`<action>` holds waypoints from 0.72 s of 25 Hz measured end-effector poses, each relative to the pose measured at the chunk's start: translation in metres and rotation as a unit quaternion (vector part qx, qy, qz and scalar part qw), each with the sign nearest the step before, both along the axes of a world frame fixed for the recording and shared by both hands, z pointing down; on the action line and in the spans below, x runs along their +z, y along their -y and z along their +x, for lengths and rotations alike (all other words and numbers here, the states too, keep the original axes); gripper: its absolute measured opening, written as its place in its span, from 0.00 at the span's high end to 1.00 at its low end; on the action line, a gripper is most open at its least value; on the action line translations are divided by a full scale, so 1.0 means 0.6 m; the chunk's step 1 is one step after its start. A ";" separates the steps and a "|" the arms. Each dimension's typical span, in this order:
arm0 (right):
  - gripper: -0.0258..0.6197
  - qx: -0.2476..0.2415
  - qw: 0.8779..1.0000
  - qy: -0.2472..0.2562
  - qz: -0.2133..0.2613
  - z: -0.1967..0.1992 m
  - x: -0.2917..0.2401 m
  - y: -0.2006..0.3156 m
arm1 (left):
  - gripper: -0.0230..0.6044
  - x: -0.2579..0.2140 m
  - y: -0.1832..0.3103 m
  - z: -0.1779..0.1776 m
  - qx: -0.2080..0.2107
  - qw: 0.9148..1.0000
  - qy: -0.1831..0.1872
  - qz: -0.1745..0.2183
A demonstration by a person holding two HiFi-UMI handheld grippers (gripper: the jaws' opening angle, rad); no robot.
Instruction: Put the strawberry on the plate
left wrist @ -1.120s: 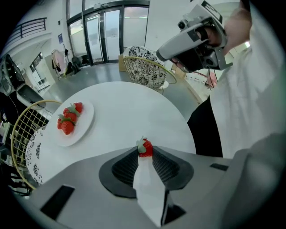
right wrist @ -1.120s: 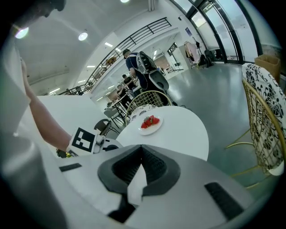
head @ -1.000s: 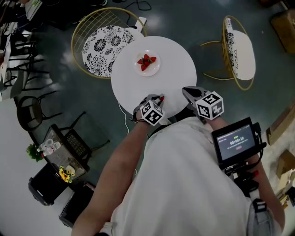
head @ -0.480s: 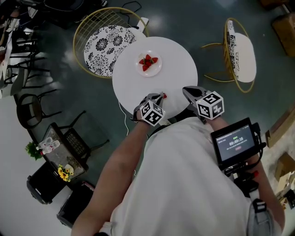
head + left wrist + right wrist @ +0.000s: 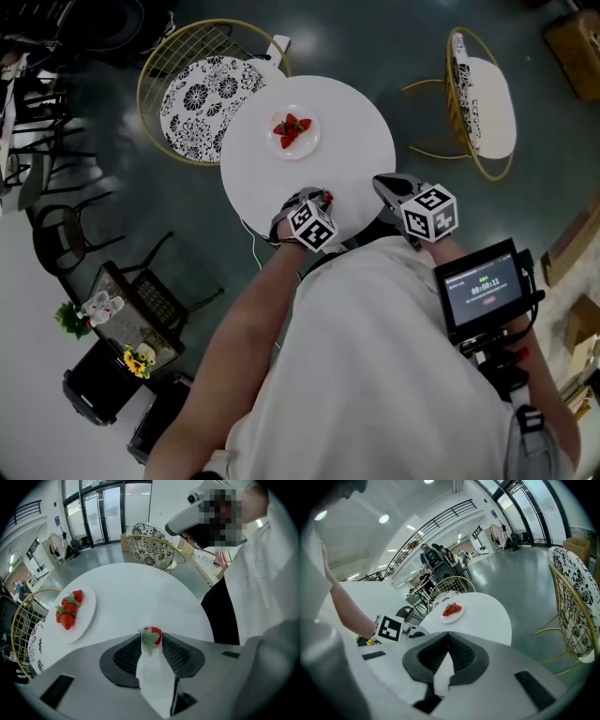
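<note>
My left gripper (image 5: 323,199) (image 5: 151,637) hangs over the near edge of the round white table (image 5: 347,131) (image 5: 140,588), pointing steeply down. A red strawberry (image 5: 153,634) (image 5: 327,197) with green leaves sits pinched between its tips; the jaws have just been opening, with the berry still between them. The white plate (image 5: 314,142) (image 5: 86,616) (image 5: 458,614) lies at the table's far side and bears three strawberries (image 5: 289,129) (image 5: 68,612) (image 5: 451,609). My right gripper (image 5: 380,183) (image 5: 449,634) is shut on nothing, off the table's near right edge.
A gold wire chair with a black-and-white patterned cushion (image 5: 192,94) stands beyond the table at the left. A second gold chair (image 5: 483,103) stands at the right. A small screen on a handle (image 5: 485,292) sits by the person's right side.
Both grippers stay at the table's near edge with the strawberry at the left gripper's tips. Only the head view has shifted a little.
</note>
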State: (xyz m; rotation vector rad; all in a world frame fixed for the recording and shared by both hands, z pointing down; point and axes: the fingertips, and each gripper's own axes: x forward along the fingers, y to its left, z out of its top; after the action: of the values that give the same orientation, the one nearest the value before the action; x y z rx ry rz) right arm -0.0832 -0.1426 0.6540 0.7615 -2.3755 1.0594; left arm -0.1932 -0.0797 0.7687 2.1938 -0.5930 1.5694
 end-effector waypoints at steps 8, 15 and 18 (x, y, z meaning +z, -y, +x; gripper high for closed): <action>0.95 0.002 1.000 -0.001 -0.002 0.005 -0.006 0.004 | 0.78 -0.018 0.011 0.001 -0.010 1.000 -0.025 0.012; 0.95 -0.008 1.000 0.005 0.004 -0.018 -0.006 0.011 | 0.78 -0.041 0.033 -0.018 -0.052 0.997 -0.045 0.039; 0.95 -0.014 1.000 0.009 0.006 -0.029 -0.012 0.017 | 0.78 -0.061 0.049 -0.034 -0.077 0.995 -0.048 0.053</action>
State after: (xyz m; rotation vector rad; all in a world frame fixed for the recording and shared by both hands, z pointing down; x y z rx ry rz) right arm -0.1007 -0.1527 0.6470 0.7231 -2.4015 1.0455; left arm -0.2133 -0.1093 0.7320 2.2272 -0.8105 1.3755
